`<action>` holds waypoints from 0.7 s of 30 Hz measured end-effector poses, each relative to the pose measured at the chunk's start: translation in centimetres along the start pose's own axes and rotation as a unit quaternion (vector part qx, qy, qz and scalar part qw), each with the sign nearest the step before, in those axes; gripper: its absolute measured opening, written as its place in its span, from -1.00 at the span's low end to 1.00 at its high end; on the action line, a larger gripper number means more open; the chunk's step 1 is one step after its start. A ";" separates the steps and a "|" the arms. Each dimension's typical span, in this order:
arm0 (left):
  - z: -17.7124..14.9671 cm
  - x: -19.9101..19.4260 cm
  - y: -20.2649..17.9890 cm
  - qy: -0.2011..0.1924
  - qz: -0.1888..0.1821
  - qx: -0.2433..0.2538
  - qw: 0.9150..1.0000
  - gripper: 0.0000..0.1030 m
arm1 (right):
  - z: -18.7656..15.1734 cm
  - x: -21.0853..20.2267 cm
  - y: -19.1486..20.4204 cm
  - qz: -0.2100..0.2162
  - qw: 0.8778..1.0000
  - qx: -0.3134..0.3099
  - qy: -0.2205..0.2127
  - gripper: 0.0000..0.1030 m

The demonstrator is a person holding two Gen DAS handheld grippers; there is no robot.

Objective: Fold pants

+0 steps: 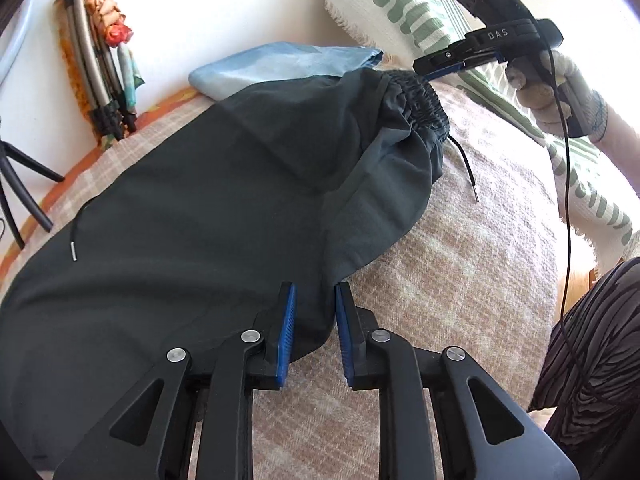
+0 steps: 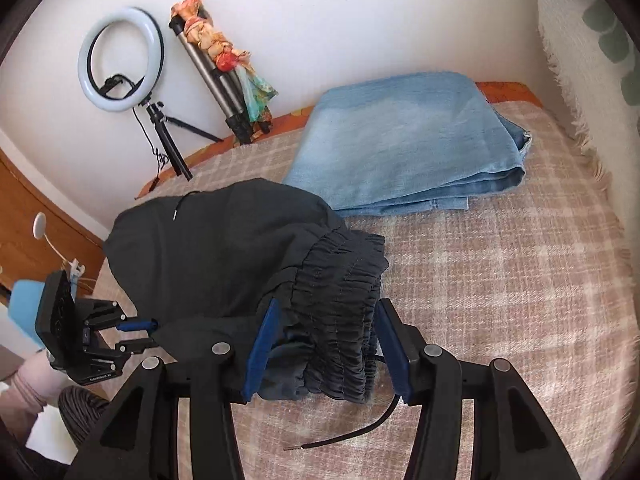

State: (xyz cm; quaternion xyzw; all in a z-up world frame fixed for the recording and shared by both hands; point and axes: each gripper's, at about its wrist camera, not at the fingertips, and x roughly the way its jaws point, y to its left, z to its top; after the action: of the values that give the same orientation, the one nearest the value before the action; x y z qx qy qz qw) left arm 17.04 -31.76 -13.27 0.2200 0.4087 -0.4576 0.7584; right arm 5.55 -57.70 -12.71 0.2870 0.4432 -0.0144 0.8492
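Note:
Dark grey pants [image 1: 192, 216] lie folded over on a pink checked blanket [image 1: 460, 240]. My left gripper [image 1: 315, 300] has its blue pads on either side of the fabric's lower edge, closed on it. My right gripper [image 2: 325, 320] straddles the bunched elastic waistband [image 2: 340, 280], with the pads pressing its sides; it also shows in the left wrist view [image 1: 436, 66] at the waistband [image 1: 416, 100]. The left gripper shows in the right wrist view [image 2: 136, 334]. A drawstring end [image 2: 340, 436] trails on the blanket.
Folded light blue jeans [image 2: 408, 140] lie at the back against the wall. A green-patterned pillow [image 1: 400, 4] is on the right. A ring light [image 2: 120, 54] on a tripod and a folded tripod [image 2: 224, 96] stand by the wall on the left.

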 end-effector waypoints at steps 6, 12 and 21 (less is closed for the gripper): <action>1.0 -2.1 1.8 -0.034 0.018 -0.035 0.999 -0.64 | 1.6 4.0 -2.3 0.033 0.996 0.077 0.012 -0.19; 3.0 -1.0 1.1 -0.048 0.021 -0.030 0.998 -0.64 | -0.2 3.4 4.6 0.014 0.998 -0.050 -0.036 -0.81; 2.6 3.4 -0.5 -0.013 0.001 -0.024 1.000 -0.64 | -2.7 4.8 7.2 0.010 0.993 -0.114 0.003 -0.75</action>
State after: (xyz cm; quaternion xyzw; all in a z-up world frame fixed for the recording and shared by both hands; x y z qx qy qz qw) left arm 18.54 -35.61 -14.55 0.1963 0.4089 -0.4497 0.7694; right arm 8.47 -49.24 -14.16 0.1925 0.4419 0.0458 0.8749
